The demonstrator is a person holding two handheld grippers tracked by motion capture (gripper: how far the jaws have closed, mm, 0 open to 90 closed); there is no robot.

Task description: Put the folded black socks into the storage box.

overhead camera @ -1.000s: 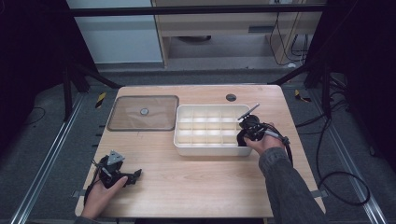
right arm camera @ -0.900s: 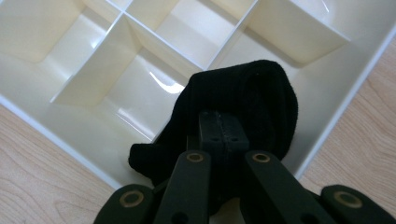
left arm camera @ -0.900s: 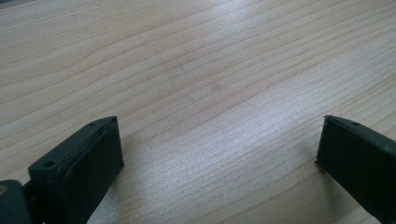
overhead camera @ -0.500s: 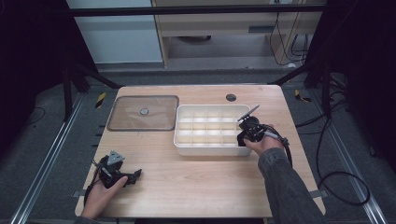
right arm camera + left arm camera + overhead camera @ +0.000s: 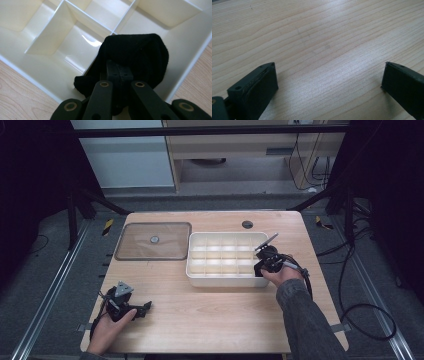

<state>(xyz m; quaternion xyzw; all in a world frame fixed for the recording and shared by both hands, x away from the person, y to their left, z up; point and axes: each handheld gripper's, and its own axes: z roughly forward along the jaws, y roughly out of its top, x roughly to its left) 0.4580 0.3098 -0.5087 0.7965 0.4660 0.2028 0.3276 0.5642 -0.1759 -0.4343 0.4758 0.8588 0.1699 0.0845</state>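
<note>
A white tray (image 5: 225,281) divided into several compartments stands in the middle of the wooden table. My right gripper (image 5: 261,265) hovers over the tray's near right corner, shut on a black piece of cloth. In the right gripper view the black cloth (image 5: 135,52) bulges around the closed jaws of the right gripper (image 5: 119,72), just above a corner compartment of the tray (image 5: 37,72). My left gripper (image 5: 145,307) rests at the table's front left. In the left gripper view the left gripper (image 5: 329,80) stands open, with bare wood between its fingers (image 5: 259,82).
A clear flat lid (image 5: 152,241) with a small knob lies left of the tray. A dark round hole (image 5: 247,224) sits in the tabletop behind the tray. A cable (image 5: 350,300) trails off the table's right edge.
</note>
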